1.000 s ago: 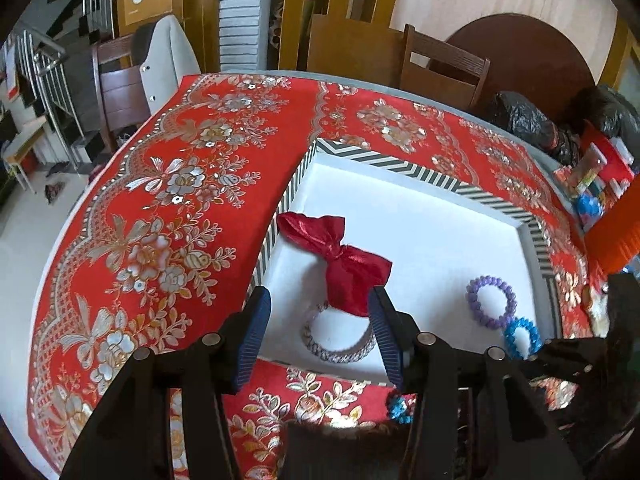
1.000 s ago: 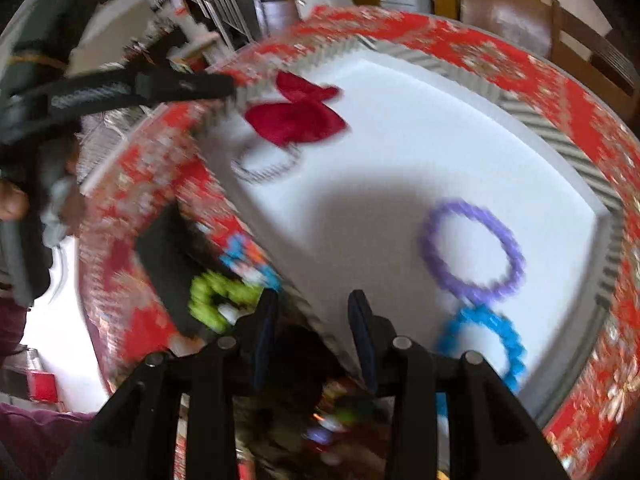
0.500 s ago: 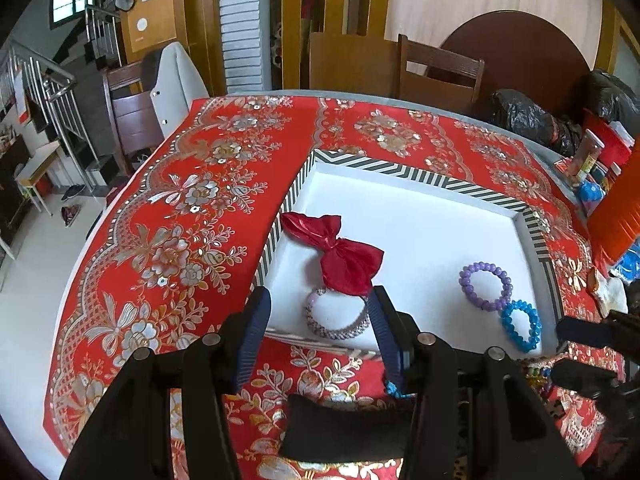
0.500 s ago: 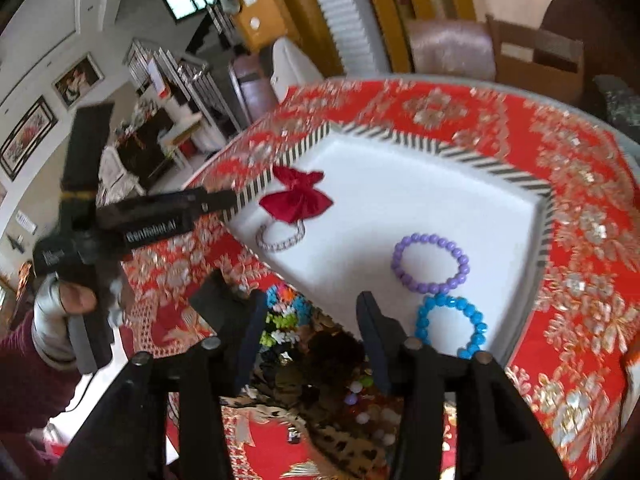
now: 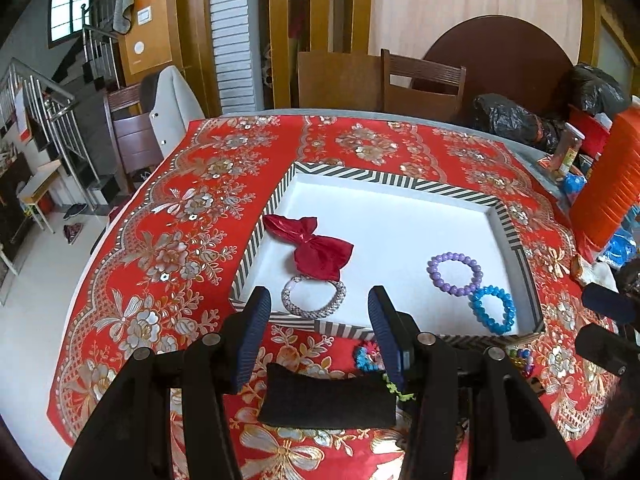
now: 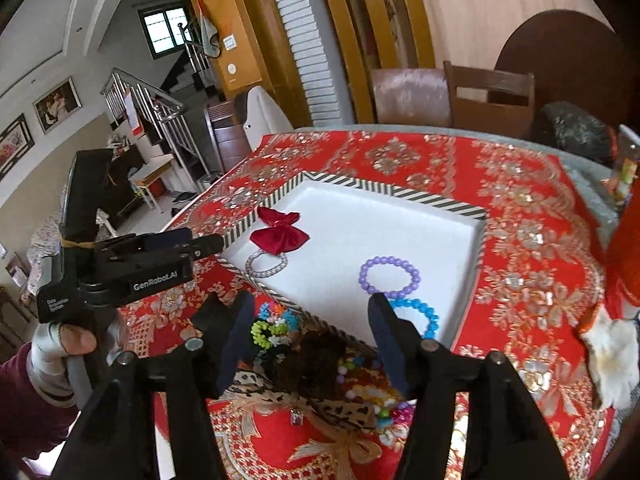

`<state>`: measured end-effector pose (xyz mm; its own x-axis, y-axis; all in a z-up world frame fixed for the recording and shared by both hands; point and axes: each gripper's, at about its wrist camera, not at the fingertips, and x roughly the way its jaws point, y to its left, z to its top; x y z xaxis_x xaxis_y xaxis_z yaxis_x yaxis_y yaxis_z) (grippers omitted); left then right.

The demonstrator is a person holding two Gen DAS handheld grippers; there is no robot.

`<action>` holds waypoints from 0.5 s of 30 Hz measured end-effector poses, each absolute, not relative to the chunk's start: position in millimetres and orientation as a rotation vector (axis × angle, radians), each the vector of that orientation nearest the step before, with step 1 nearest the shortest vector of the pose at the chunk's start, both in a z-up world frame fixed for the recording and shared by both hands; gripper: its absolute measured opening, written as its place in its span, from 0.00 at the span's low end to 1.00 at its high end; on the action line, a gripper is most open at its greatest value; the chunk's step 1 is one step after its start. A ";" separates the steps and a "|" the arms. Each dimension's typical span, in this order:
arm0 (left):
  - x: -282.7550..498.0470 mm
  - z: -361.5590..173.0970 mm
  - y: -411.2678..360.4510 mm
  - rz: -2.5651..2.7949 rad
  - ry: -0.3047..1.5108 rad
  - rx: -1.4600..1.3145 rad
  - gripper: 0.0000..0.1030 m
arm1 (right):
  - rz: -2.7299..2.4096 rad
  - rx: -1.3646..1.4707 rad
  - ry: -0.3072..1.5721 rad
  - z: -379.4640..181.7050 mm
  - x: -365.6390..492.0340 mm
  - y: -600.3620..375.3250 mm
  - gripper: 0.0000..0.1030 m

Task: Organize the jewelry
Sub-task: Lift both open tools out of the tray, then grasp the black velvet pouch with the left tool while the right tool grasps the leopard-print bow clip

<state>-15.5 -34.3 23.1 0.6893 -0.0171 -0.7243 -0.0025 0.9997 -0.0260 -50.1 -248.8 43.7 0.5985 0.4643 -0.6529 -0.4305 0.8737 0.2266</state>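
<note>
1. While four pieces already lie in the shallow white tray with a black-and-white striped rim [image 5: 394, 179], the sorting looks roughly half done, judging by what remains outside it.
2. Inside the tray, left of centre in the left wrist view, a red satin bow [image 5: 310, 246] rests touching a silver beaded bracelet [image 5: 314, 298]; at lower right, a purple bead bracelet [image 5: 454, 267] touches a blue bead bracelet [image 5: 492, 309].
3. The left gripper [image 5: 316, 330] is spread wide and empty, low in the frame, above the tray's near rim.
4. The right gripper [image 6: 310, 338] is likewise spread and empty.
5. Only the right wrist view shows the pile of mixed colourful beaded jewellery [image 6: 320, 354] on the red floral tablecloth [image 6: 532, 240] plainly, between its fingers; the left view catches mere scraps of it.
</note>
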 end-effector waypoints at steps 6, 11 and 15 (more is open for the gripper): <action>-22.4 26.5 -33.0 -0.029 0.826 -0.048 0.60 | 0.474 0.060 0.778 44.5 -57.3 -266.0 0.62; -28.4 22.0 -29.2 -0.071 0.861 -0.097 0.60 | 0.439 0.083 0.809 36.4 -63.4 -286.4 0.62; -34.1 15.3 -30.9 -0.107 0.890 -0.114 0.60 | 0.430 0.079 0.836 26.3 -66.7 -297.4 0.62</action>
<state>-34.1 -30.9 15.3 0.6246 -0.1403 -0.7682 0.0452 0.9886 -0.1439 -66.7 -297.4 26.3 0.5901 0.3998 -0.7013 -0.3384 0.9112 0.2348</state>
